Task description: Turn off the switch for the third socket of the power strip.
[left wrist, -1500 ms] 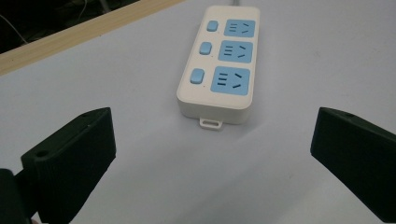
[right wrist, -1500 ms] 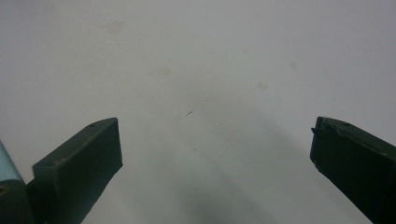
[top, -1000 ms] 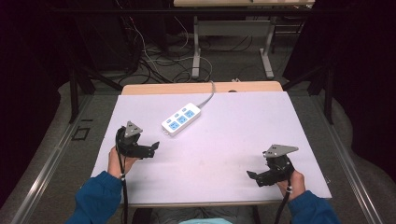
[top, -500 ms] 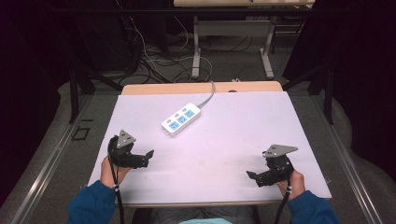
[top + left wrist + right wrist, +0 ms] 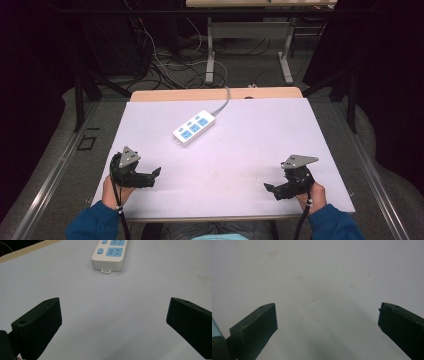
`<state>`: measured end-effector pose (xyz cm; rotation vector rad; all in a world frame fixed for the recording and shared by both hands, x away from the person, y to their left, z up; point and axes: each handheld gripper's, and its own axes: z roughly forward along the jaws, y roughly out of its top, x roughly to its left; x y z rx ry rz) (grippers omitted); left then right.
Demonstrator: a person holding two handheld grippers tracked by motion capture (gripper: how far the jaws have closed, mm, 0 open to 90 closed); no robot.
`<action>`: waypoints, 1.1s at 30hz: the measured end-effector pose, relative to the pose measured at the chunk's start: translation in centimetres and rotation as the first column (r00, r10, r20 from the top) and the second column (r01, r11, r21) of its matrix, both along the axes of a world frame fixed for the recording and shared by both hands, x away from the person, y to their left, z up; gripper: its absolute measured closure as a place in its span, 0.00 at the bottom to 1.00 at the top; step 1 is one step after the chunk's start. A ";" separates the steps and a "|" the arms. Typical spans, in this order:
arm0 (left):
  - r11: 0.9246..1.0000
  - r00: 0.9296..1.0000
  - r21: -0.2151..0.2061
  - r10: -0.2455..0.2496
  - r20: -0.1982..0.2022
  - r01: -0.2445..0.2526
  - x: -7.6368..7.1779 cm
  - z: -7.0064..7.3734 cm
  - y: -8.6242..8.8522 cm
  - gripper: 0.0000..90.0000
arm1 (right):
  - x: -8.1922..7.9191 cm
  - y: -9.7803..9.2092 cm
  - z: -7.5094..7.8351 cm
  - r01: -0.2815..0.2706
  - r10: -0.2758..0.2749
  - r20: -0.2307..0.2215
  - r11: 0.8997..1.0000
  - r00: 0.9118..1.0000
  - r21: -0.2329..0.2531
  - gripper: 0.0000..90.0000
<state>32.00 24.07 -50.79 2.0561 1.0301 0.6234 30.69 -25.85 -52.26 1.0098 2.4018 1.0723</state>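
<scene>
Two hand-held grippers at rest on a white surface (image 5: 240, 145), power strip beyond them.

The left gripper (image 5: 152, 176) sits near the front-left edge, its fingers (image 5: 37, 325) spread wide with nothing between them. The right gripper (image 5: 272, 190) sits near the front-right edge, fingers (image 5: 254, 327) likewise wide and empty over bare surface bearing faint marks, possibly stains. The white power strip (image 5: 194, 128) with blue sockets lies flat at centre rear, ahead of the left gripper and well apart from both; its grey cable (image 5: 224, 101) runs off the far edge.
</scene>
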 end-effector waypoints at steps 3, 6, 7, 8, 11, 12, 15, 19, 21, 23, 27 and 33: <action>1.000 1.000 -0.006 0.001 -0.004 -0.001 -0.3 -0.1 0.1 0.00 | 0.0 0.0 0.0 0.000 0.000 -0.001 1.000 1.000 -0.001 0.02; 1.000 1.000 -0.008 0.004 0.005 -0.004 -0.7 -0.1 0.3 0.00 | 0.0 0.0 0.0 -0.003 0.003 0.000 1.000 1.000 -0.005 0.02; 1.000 1.000 -0.006 0.003 0.007 -0.003 -0.8 -0.1 0.4 0.00 | 0.0 0.0 0.0 -0.002 0.002 -0.005 1.000 1.000 -0.002 0.02; 1.000 1.000 -0.009 0.005 0.006 -0.005 -0.9 -0.1 0.4 0.00 | 0.0 0.0 0.0 -0.002 0.002 -0.004 1.000 1.000 -0.002 0.02; 1.000 1.000 -0.007 0.006 0.009 -0.006 -1.2 -0.2 0.7 0.00 | 0.0 0.0 0.0 0.000 0.000 -0.001 1.000 1.000 0.000 0.02; 1.000 1.000 -0.005 0.003 0.010 -0.003 -1.3 -0.2 0.7 0.00 | 0.0 0.0 0.0 -0.004 0.004 0.002 1.000 1.000 -0.004 0.02; 1.000 1.000 -0.002 0.002 0.007 -0.002 -1.7 -0.4 0.9 0.00 | 0.0 0.0 0.0 -0.003 0.003 -0.002 1.000 1.000 -0.004 0.02; 1.000 1.000 0.001 -0.003 0.013 0.003 -2.1 -0.6 0.9 0.00 | 0.0 0.0 0.0 -0.005 0.005 0.001 1.000 1.000 -0.007 0.02; 1.000 1.000 0.017 -0.013 0.009 0.012 -2.3 -0.5 1.1 0.00 | 0.0 0.0 0.0 -0.003 0.003 -0.003 1.000 1.000 -0.006 0.02; 1.000 1.000 0.005 -0.006 0.015 0.006 -2.4 -0.7 1.1 0.00 | 0.0 0.0 0.0 -0.004 0.004 -0.008 1.000 1.000 -0.013 0.02; 1.000 1.000 0.002 -0.006 0.014 0.006 -2.6 -0.7 1.2 0.00 | 0.0 0.0 0.0 -0.004 0.004 0.002 1.000 1.000 -0.008 0.02; 1.000 1.000 0.005 -0.011 0.006 0.011 -2.5 -0.9 1.2 0.00 | 0.0 0.0 0.0 -0.006 0.006 0.000 1.000 1.000 -0.008 0.02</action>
